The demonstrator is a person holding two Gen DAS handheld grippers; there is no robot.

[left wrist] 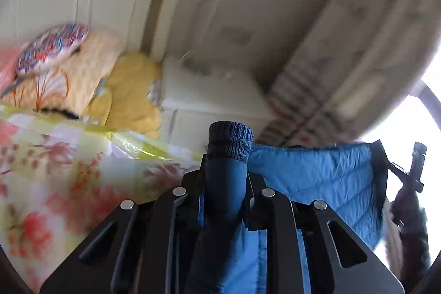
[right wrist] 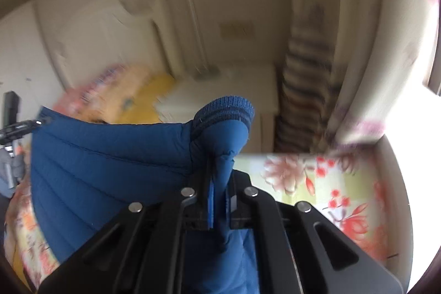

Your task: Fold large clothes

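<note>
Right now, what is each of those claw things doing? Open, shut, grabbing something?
Left gripper: shut on the blue jacket, near a knit cuff.
Right gripper: shut on the same jacket.

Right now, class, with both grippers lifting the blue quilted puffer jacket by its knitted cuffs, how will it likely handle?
The blue quilted puffer jacket is probably floppy: it sags between the left gripper and right gripper. Its puffy quilting suggests lightness for its bulk. The smooth shell may slip; the ribbed knitted cuffs likely grip better.

A floral-sheeted bed (left wrist: 55, 183) carries what look like pillows (left wrist: 52, 46).
</note>
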